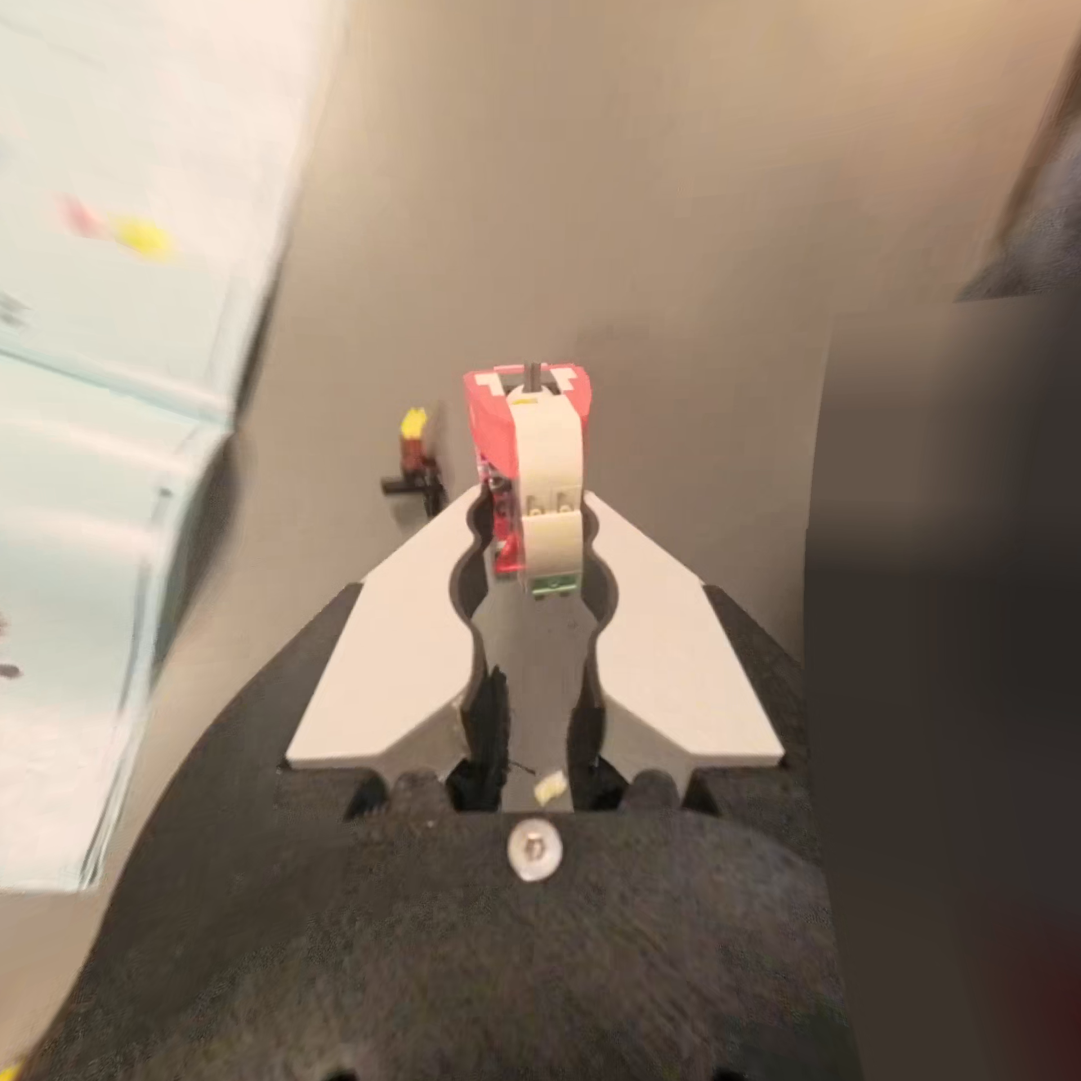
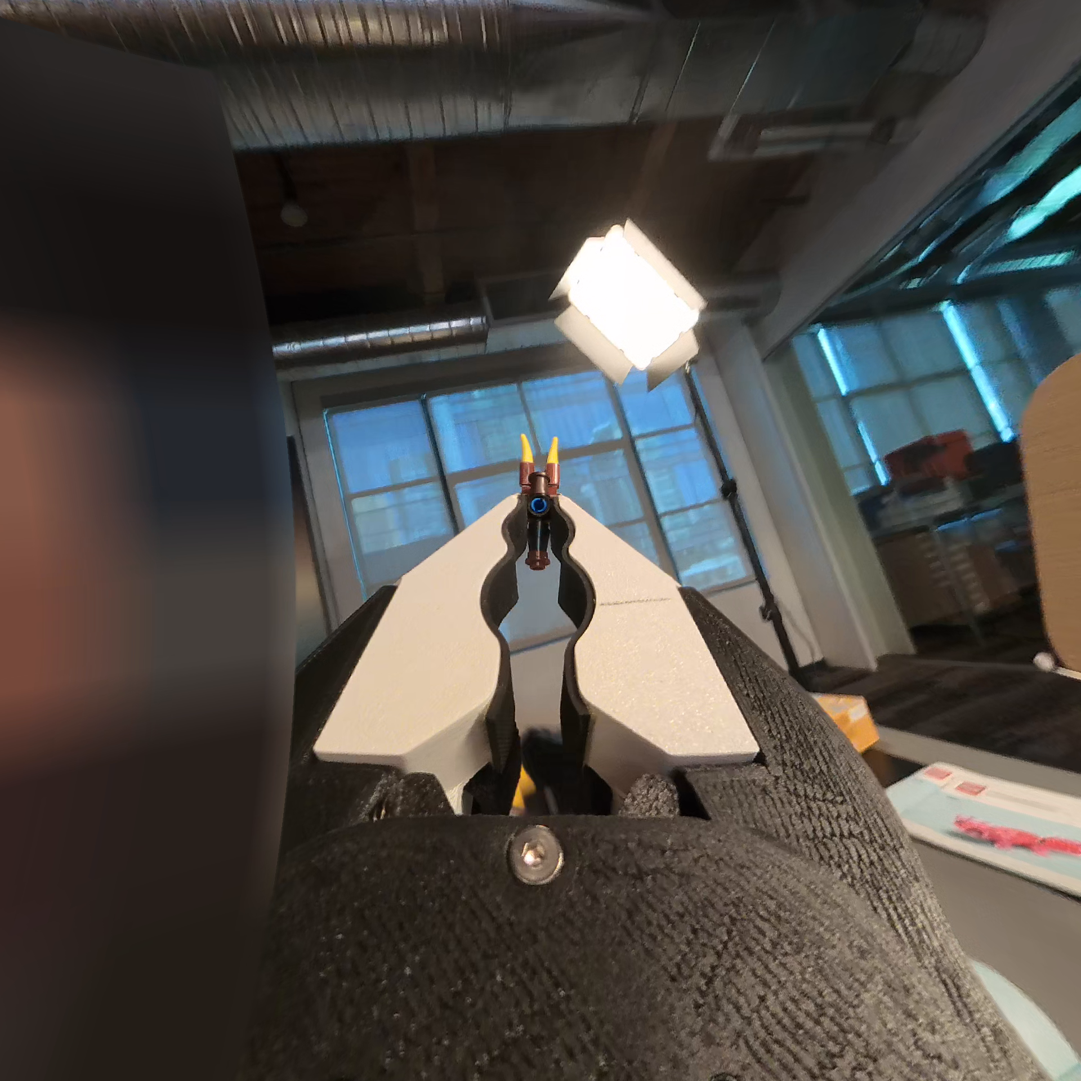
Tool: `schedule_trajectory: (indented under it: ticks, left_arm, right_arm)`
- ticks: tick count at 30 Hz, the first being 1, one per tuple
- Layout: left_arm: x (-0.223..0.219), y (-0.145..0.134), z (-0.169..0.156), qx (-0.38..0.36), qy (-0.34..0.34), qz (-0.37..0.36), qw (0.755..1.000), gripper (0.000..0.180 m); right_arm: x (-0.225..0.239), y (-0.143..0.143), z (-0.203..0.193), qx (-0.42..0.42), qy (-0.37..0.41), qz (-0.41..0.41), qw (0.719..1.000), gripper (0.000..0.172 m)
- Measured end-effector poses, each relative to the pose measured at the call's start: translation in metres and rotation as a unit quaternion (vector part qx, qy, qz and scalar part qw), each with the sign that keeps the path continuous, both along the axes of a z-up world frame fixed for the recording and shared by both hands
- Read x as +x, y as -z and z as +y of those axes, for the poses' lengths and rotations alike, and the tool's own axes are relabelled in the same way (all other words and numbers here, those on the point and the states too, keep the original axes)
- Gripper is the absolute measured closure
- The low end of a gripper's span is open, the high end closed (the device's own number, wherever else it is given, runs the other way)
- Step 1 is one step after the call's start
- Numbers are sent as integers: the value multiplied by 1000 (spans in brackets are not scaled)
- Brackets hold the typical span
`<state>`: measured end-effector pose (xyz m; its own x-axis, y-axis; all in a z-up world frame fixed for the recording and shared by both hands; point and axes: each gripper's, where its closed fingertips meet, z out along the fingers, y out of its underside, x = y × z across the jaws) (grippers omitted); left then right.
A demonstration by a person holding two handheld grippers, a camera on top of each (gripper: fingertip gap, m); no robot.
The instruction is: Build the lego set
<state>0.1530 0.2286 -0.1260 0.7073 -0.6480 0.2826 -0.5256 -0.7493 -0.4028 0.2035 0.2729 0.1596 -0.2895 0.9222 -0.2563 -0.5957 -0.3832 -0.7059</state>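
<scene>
Keeping both grips firm matters: the left gripper (image 1: 529,503) clamps a red-and-white brick assembly (image 1: 529,444), the right gripper (image 2: 538,503) (nearly shut) pinches a small horned piece (image 2: 539,485).

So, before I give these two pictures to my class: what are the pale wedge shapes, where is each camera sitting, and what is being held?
The pale wedges are the two fingers of a hand-held gripper; a person carries one in each hand, and there is no robot arm. Each picture comes from a camera on one gripper, looking forward along its fingers.

In the left wrist view, the left gripper is closed on a red and cream brick assembly. Beyond it lie a grey surface, a small dark piece with a yellow tip and a blurred pale booklet.

In the right wrist view, the right gripper, pointing up towards windows and a studio lamp, pinches a small black and brown piece with two yellow horns. A booklet lies at the lower right.
</scene>
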Motion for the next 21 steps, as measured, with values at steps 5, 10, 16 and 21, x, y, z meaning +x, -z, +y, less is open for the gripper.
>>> schedule_trajectory:
  ticks: [5,10,16,21]
  left_arm:
    - [-24,-168,38,318,-90,-328,885,155]
    - [-69,-295,-12,488,-98,-611,615,156]
    - [-81,-310,-28,449,-73,-733,506,155]
    - [-93,-309,-26,456,-90,-739,487,155]
  right_arm:
    - [2,-12,2,-1,17,44,999,166]
    - [-22,-29,-4,-46,8,126,991,166]
    - [-74,-33,-41,-67,-92,127,985,166]
    - [-84,-27,-41,-71,-119,109,984,166]
